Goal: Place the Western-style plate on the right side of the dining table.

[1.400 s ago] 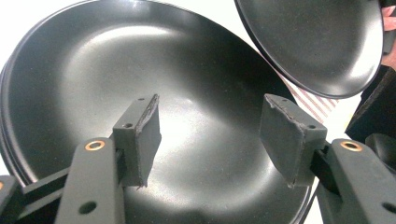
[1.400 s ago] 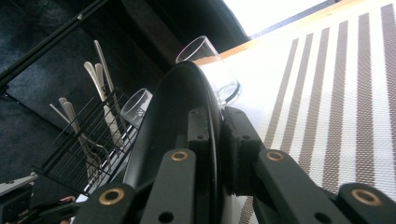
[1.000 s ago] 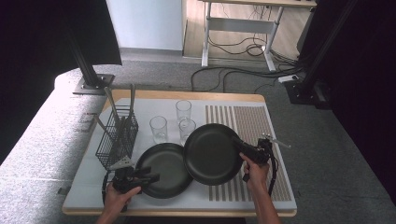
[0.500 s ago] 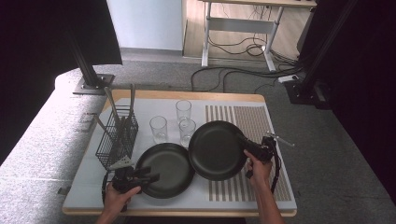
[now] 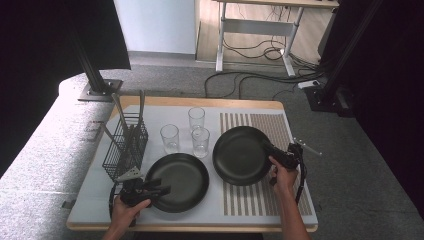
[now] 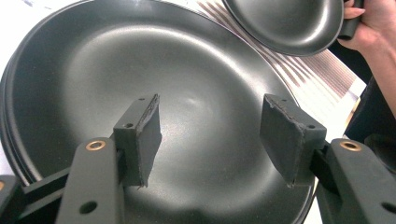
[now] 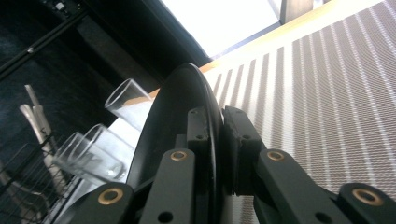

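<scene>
My right gripper point(image 5: 278, 156) is clamped on the rim of the round matte black plate point(image 5: 241, 155) right of centre over the striped mat point(image 5: 280, 132), left gripper point(image 5: 157, 189) gaping; thin edge grip, probably could slip onto the clear glasses point(image 5: 200, 141).

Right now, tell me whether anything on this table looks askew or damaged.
The rubber pads of the left hand-held gripper look frayed along their edges. The round black plate clamped in the right hand-held gripper hangs tilted over the striped mat. Nothing spilled.
</scene>
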Action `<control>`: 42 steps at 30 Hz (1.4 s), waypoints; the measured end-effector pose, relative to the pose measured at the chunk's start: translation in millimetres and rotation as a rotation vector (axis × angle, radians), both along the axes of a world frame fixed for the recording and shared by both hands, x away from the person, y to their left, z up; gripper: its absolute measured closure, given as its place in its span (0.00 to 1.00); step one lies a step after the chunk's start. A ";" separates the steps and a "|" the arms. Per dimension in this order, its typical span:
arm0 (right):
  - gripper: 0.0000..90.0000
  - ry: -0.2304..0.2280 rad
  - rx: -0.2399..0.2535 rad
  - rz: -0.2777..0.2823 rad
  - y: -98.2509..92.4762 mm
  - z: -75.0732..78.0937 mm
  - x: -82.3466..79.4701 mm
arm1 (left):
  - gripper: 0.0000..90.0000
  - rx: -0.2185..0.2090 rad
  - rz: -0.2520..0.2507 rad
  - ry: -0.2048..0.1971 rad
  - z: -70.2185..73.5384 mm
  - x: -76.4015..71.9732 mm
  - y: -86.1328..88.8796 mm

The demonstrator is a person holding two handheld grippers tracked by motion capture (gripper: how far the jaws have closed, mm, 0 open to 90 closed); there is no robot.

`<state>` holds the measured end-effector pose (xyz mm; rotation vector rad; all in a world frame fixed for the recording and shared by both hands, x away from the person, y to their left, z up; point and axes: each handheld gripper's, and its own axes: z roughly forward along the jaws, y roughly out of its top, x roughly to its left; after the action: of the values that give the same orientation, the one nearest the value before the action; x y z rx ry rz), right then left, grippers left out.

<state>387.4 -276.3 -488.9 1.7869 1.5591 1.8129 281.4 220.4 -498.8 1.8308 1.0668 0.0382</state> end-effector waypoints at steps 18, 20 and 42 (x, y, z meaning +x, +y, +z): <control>0.90 0.025 0.006 -0.067 -20.1 -12.5 15.6 | 0.43 -0.001 0.002 0.002 -0.9 0.3 1.2; 0.90 0.031 -0.002 -0.075 -22.9 -13.7 17.8 | 0.43 0.000 0.001 0.004 -1.3 0.5 1.1; 0.90 0.022 -0.028 -0.082 -28.8 -6.4 22.9 | 0.43 -0.002 -0.001 0.003 -0.9 0.6 1.6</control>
<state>410.3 -305.1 -495.4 1.8357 1.4884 1.7326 282.0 221.9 -499.7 1.8305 1.0676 0.0343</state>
